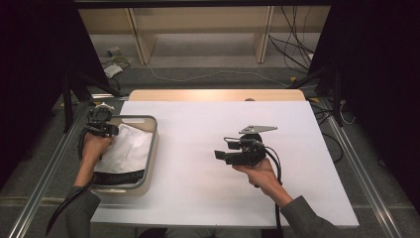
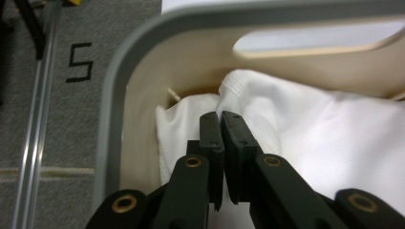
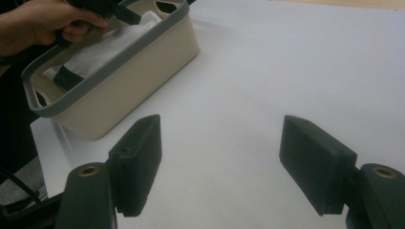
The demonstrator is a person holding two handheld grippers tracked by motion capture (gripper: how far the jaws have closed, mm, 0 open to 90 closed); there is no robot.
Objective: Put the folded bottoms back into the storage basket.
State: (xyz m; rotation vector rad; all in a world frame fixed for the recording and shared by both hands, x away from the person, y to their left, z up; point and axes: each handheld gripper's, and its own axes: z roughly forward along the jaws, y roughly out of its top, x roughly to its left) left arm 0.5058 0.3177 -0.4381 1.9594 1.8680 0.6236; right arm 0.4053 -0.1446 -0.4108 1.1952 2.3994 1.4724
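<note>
1. Closest in, the right gripper [image 1: 221, 154] hovers above the bare white table [image 1: 208, 188], its jaws standing wide apart with nothing between them, as the right gripper view confirms.
2. Left of it, the left gripper [image 2: 220, 116] reaches into the beige basket [image 1: 153, 148] at the table's left edge; its jaws are closed tight, and a fold of the white garment [image 2: 310, 129] appears pinched at their tips.
3. That garment lies crumpled inside the basket, with a black waistband [image 1: 119, 177] showing at the near end.
4. As a judgement, the cloth is light, soft and limp: it will sag and trail once lifted, and a thin pinch may slip free.
5. Better purchase likely lies on the stitched hem [image 2: 248, 95] just beyond the tips, or on the thicker waistband, where doubled fabric gives the pads more to bite.
6. Farther off, the basket's handle slot [image 2: 310, 45] and grey rim [image 2: 114, 95] could snag trailing cloth.
</note>
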